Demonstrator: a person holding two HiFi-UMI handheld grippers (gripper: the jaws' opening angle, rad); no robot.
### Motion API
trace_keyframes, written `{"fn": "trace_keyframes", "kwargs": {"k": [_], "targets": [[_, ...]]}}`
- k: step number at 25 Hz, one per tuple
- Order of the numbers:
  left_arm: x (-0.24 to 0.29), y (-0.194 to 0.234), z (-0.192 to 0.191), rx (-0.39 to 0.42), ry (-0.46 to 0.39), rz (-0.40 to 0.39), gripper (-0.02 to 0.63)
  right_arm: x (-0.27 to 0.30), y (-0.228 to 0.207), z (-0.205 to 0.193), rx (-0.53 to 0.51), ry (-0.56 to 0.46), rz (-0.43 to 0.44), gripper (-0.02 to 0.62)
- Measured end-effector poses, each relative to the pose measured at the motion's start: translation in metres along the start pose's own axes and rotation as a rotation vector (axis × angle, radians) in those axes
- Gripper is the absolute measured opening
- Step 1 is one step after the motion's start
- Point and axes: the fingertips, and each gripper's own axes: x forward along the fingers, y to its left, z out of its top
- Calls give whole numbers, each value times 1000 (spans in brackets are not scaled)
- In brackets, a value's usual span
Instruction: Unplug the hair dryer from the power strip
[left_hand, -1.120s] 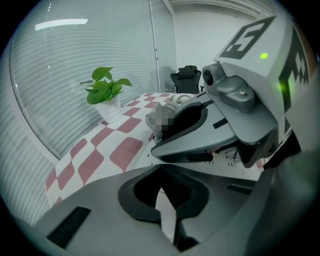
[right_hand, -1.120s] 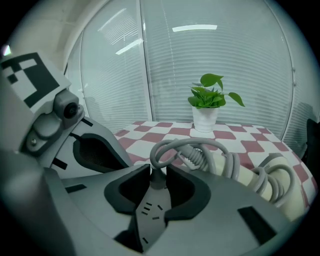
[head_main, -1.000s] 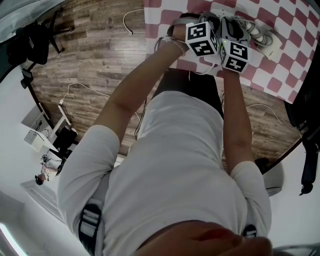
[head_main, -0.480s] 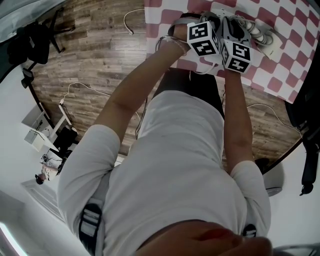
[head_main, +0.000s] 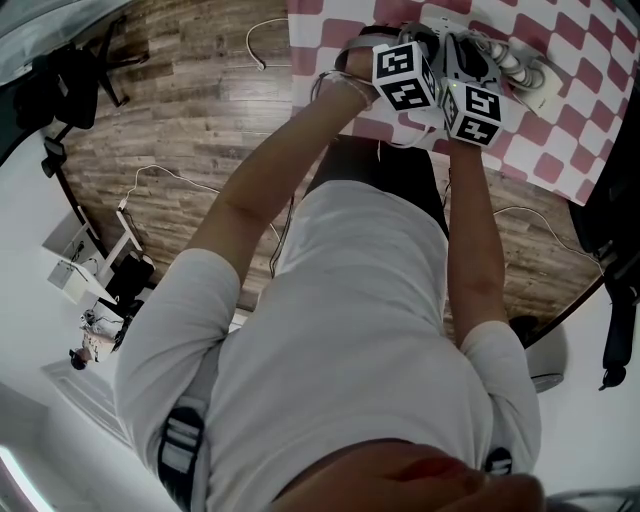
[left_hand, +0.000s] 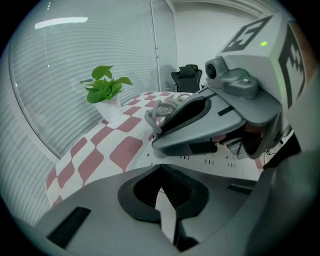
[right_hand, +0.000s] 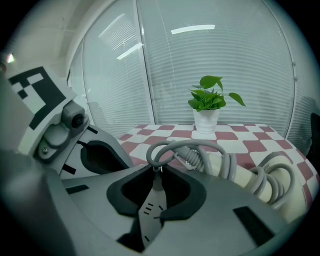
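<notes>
The person's white shirt (head_main: 350, 330) fills the head view, both bare arms stretched forward over the wooden floor (head_main: 190, 120) to the edge of the counter (right_hand: 165, 134), which is covered in a red-and-white checked cloth. The two marker cubes sit side by side there, almost touching. The left hand-held gripper (left_hand: 161, 187) points steeply down with its jaws clenched, tips together and nothing between them. Through the wedge-shaped gap behind the tips shows the white top of the power strip (left_hand: 200, 161), which lies flat on the counter under both tools. Whether the tips press on it cannot be told. Just beside it, the right hand-held gripper (right_hand: 155, 172) reaches in at a shallower slant. Its jaws have just been closing and now pinch the grey hair dryer cord (right_hand: 229, 165) where one loop of it comes down to the power strip, whose slotted face shows in the gap below the tips. The plug itself cannot be made out. Just beyond the right gripper's tips lies the hair dryer (right_hand: 242, 176), a cream body on the counter with a ribbed sleeve at the cord's entry and several turns of the cord looped round it. Farther back on the cloth stands a green plant (right_hand: 209, 107) in a white pot, well apart from the dryer. Behind it are white blinds (right_hand: 225, 65), and a black office chair (left_hand: 187, 77) stands past the counter's far end.
</notes>
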Motion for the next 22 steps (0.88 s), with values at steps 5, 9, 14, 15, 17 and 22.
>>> {"fn": "trace_keyframes", "kwargs": {"k": [5,9,14,15,17,22], "targets": [[1,0,2,-8,4,-6,31,0,-1,3,-9,-3,6,72],[1,-1,2,0,18,6,29,-6,1,4,-45,-16,6,71],[3,-2,2,5,28,0,29,-3,-3,3,-15,-12,6,71],[3,-2,2,12,36,2,29,-4,-3,3,-11,-17,6,71],[3,-2,2,25,50,11,29,-6,-3,3,-11,-25,10,69],[6,-2,-1,34,64,34,28,-4,-5,2,13,-19,20,69]]}}
